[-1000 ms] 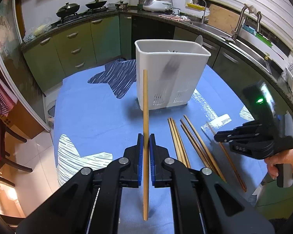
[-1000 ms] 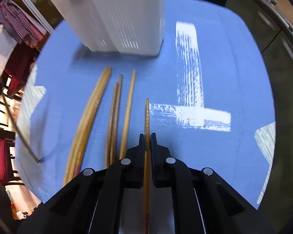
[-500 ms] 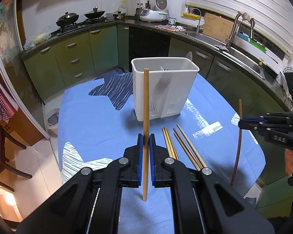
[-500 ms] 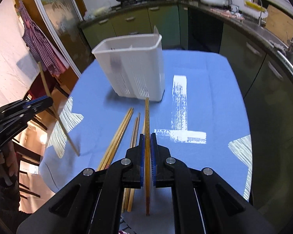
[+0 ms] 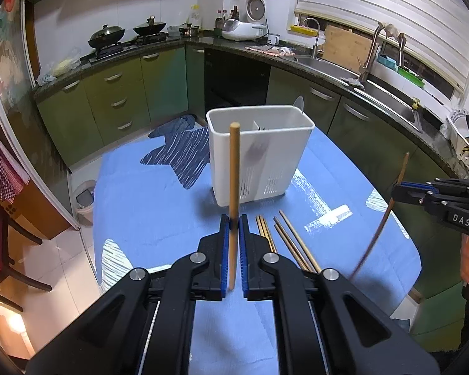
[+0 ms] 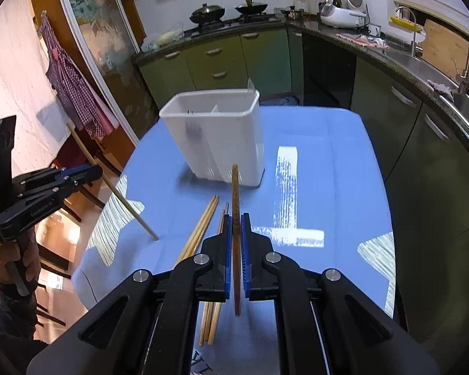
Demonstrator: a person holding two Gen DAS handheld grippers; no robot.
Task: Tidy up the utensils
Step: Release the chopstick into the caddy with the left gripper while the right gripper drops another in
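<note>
Left gripper (image 5: 233, 223) clamped on pale chopstick (image 5: 234, 187), long axis near upright. White caddy (image 5: 259, 156) at 12 o'clock on blue tablecloth (image 5: 159, 212), nearer this hand. Right gripper (image 6: 235, 220) clamped on dark chopstick (image 6: 235, 193); caddy at 11 o'clock.

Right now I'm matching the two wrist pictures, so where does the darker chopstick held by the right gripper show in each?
Left wrist view: the darker chopstick slants at the right edge, clamped in the right gripper.
Right wrist view: it stands at centre, between the blue pads.
Shared landmark: the white utensil holder on the blue tablecloth.
</note>
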